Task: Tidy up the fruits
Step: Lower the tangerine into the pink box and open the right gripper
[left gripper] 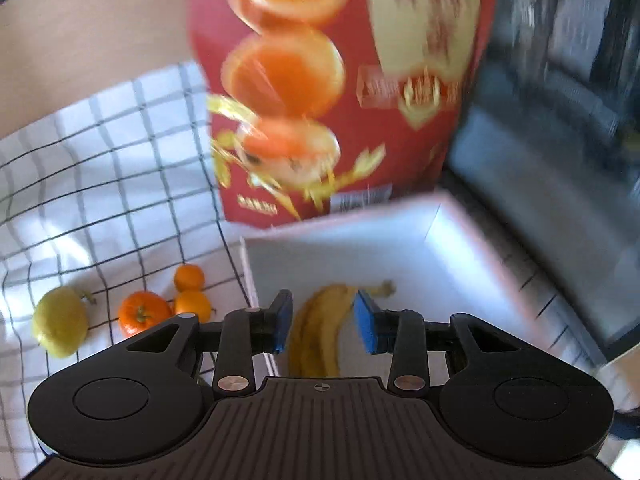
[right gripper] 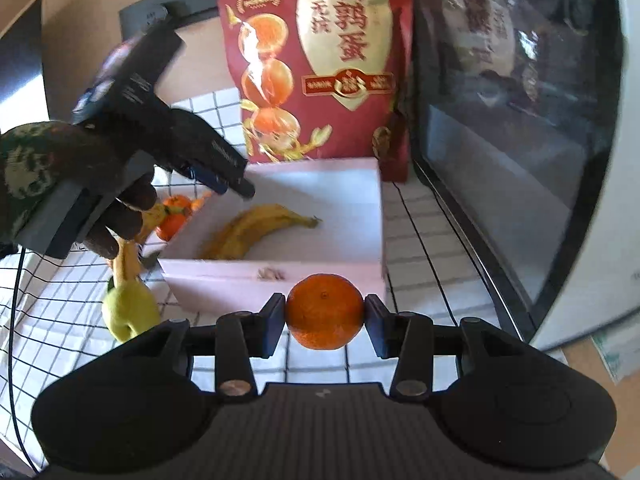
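Two grippers work: right gripper [right gripper: 325, 312] clamps a mandarin [right gripper: 325, 311]; left gripper [left gripper: 323, 322] hangs parted, empty, above a banana [left gripper: 316, 332] in a white box [left gripper: 472, 264].

A white cloth with a thin black grid [right gripper: 420, 240] covers the surface, lit by bright patches of daylight at the left of the left wrist view. Behind it, in the upper left of both views, stands a plain beige wall [left gripper: 92, 40]. At the right of the right wrist view a dark glass-fronted appliance [right gripper: 512, 128] in a white casing reflects the scene, and a dark panel [right gripper: 20, 60] sits at the far left edge.
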`<action>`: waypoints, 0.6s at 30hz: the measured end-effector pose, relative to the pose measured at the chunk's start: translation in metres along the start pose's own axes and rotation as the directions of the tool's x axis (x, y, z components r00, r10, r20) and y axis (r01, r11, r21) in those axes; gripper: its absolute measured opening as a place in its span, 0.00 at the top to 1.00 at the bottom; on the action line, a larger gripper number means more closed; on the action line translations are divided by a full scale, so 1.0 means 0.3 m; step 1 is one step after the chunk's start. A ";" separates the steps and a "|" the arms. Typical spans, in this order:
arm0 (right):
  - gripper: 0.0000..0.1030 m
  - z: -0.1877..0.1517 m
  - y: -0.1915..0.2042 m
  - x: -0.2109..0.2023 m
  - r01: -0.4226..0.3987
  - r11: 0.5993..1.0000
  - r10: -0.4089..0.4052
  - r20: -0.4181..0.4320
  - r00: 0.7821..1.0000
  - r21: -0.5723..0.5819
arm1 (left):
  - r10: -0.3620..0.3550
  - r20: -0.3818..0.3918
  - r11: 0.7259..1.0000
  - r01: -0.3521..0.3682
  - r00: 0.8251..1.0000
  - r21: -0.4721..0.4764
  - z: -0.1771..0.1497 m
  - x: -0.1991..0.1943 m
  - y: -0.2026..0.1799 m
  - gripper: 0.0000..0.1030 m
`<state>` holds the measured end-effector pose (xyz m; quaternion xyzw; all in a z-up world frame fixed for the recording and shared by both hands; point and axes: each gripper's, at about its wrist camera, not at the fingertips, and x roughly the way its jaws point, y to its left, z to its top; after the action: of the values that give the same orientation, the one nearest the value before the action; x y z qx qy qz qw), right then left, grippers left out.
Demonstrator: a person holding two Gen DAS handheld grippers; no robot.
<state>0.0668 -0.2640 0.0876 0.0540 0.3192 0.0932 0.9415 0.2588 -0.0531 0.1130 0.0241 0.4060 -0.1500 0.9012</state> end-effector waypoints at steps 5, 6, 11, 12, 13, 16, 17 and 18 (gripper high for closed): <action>0.59 0.078 0.040 0.044 -0.055 0.998 0.055 -0.001 0.998 -0.023 | -0.042 0.094 0.993 0.052 0.995 -0.107 -0.134 -0.205 0.092 0.62; 0.59 0.102 0.050 0.061 -0.072 0.997 0.072 -0.006 0.997 -0.027 | -0.034 0.106 0.992 0.046 0.994 -0.119 -0.174 -0.238 0.109 0.62; 0.59 0.246 0.118 0.208 -0.148 0.989 0.147 -0.049 0.988 -0.024 | -0.005 0.096 0.976 0.025 0.995 -0.216 -0.384 -0.350 0.187 0.62; 0.59 0.284 0.130 0.252 -0.153 0.988 0.152 -0.056 0.987 -0.023 | 0.002 0.085 0.970 0.019 0.996 -0.242 -0.422 -0.360 0.199 0.62; 0.59 0.316 0.140 0.291 -0.162 0.987 0.160 -0.063 0.985 -0.017 | 0.003 0.073 0.965 0.016 0.997 -0.263 -0.450 -0.365 0.210 0.62; 0.57 0.420 0.162 0.411 -0.205 0.978 0.207 -0.082 0.975 0.036 | 0.023 0.049 0.943 -0.005 0.999 -0.333 -0.531 -0.382 0.257 0.62; 0.55 0.449 0.166 0.440 -0.211 0.976 0.215 -0.082 0.973 0.053 | 0.035 0.043 0.935 -0.018 0.998 -0.353 -0.553 -0.389 0.275 0.62; 0.53 0.479 0.169 0.464 -0.215 0.974 0.220 -0.085 0.972 0.067 | 0.046 0.040 0.931 -0.028 0.998 -0.365 -0.566 -0.395 0.287 0.62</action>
<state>0.2559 -0.1912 0.1270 0.1116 0.3568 0.1890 0.9080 0.0867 0.0867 0.0802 -0.1392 0.4044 -0.0558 0.9022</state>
